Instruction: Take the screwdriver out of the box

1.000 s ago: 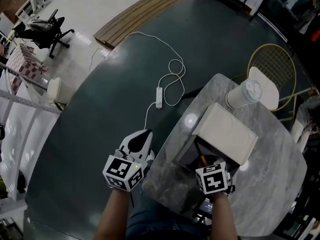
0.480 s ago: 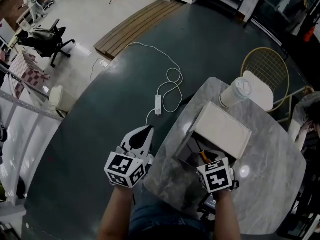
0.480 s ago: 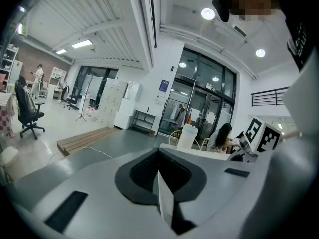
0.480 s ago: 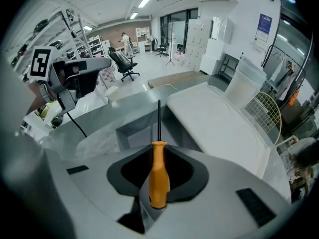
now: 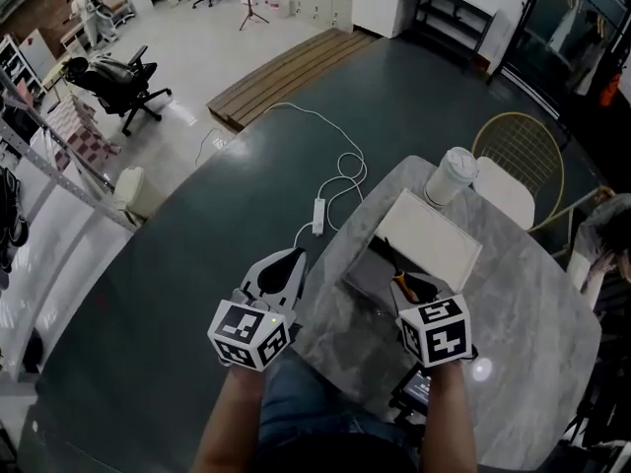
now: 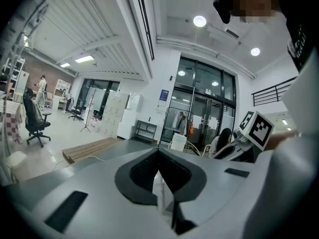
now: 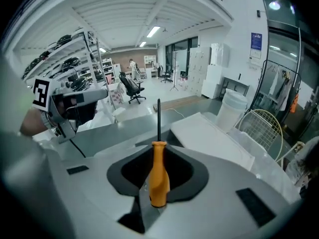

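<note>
Orange at the handle and dark along the shaft, the screwdriver (image 7: 158, 176) is clenched in the right gripper (image 5: 414, 292), whose jaws have just been closing with that handle between them and now press on it from both sides. The shaft runs straight out along the line of the jaws, its tip towards the open box (image 5: 367, 276), so the tool sits over the box's near right corner. How far it is clear of the box's inside the head view does not settle. The right forearm comes up from the lower edge of the head view. That gripper tips forward and down at the box, its marker cube uppermost. The box's white lid (image 5: 431, 237) is thrown back on the side away from the person. The box rests on a grey marble table (image 5: 532, 294). Beyond the lid stands a white lidded cup (image 5: 451, 173), and past that is a chair (image 5: 523, 131) with a gold wire back. The left gripper (image 5: 286, 264) is held to the left of the box, off the table's edge and over the dark floor (image 5: 148, 294), pointing away from the person and roughly level. Its own view shows the jaws pressed together with nothing between them. A white cable (image 5: 340, 161) loops on the floor beyond the box's far left corner.
</note>
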{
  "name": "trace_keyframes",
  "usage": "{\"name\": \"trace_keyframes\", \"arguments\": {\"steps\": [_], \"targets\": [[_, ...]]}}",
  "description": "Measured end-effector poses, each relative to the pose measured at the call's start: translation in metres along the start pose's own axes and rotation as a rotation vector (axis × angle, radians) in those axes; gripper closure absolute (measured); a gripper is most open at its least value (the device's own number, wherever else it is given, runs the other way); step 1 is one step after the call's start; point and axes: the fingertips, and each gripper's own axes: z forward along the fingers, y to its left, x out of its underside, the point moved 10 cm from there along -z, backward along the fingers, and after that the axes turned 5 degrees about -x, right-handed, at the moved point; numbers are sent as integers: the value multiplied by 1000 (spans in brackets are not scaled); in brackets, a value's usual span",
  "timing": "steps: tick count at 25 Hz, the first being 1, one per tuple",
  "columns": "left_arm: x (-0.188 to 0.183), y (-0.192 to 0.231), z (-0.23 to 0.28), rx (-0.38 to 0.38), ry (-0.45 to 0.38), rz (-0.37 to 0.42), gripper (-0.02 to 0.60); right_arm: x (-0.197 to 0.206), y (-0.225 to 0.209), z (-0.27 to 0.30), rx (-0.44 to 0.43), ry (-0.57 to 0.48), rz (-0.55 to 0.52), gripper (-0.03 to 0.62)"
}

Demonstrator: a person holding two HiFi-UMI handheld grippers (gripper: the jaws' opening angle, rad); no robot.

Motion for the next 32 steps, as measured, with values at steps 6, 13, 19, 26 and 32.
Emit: {"name": "trace_keyframes", "arguments": {"steps": [6, 13, 19, 26, 32], "targets": [[-23, -14, -24, -3, -54, 63, 569, -2, 2, -26, -4, -107, 38, 507], [-54, -14, 1, 63, -104, 97, 569, -21, 1, -49, -24, -338, 67, 505], [-66, -24, 40, 214, -79, 138, 569, -27, -2, -65, 35, -463, 100, 506], [-93, -31, 68, 364, -116, 172, 569, -29, -4, -92, 199, -580, 137, 505], [-100, -32, 88, 448, -131, 161, 569, -10, -2, -120, 383, -693, 142, 505]]}}
